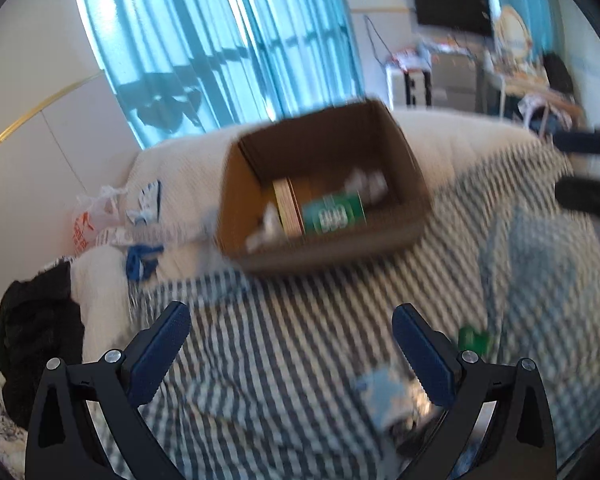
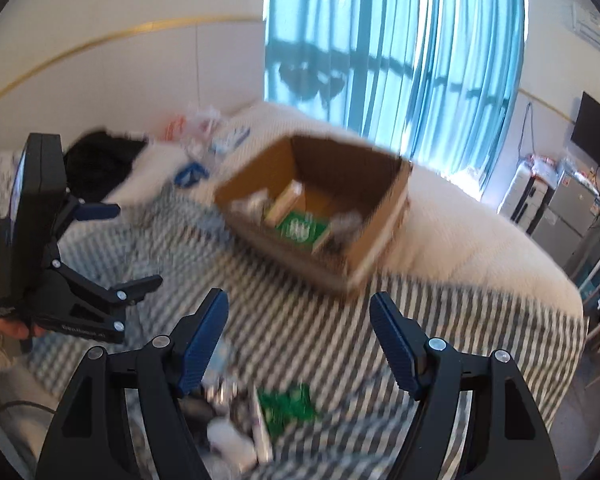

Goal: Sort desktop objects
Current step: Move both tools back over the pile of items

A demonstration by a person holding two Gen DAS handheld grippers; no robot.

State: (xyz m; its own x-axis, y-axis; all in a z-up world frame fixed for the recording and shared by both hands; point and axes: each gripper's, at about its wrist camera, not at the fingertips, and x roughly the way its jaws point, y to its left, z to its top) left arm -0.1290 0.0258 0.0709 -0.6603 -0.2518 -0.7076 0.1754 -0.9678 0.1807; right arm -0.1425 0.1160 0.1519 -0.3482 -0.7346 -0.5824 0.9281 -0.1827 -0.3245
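An open cardboard box (image 1: 340,248) (image 2: 384,232) stands on a striped blanket (image 1: 380,280). Inside it lie a green packet (image 1: 334,214) (image 2: 300,230), a tan block (image 1: 288,208) and some crumpled white pieces. My left gripper (image 1: 290,320) (image 2: 136,245) is open and holds nothing, a little short of the box. My right gripper (image 2: 300,304) (image 1: 568,168) is open too, with nothing between its pads. Below it on the blanket lie a loose green packet (image 2: 288,404) (image 1: 474,340) and blurred white and silvery items (image 2: 228,436). The picture is smeared by motion.
White bedding (image 1: 172,176) lies beyond the box, with a plastic bag (image 1: 88,220), a blue clip (image 1: 142,260) and black clothing (image 1: 36,320) to its left. Teal curtains (image 1: 220,40) hang behind. The bed's edge (image 2: 572,320) drops off at right, towards furniture and a dark screen (image 2: 596,132).
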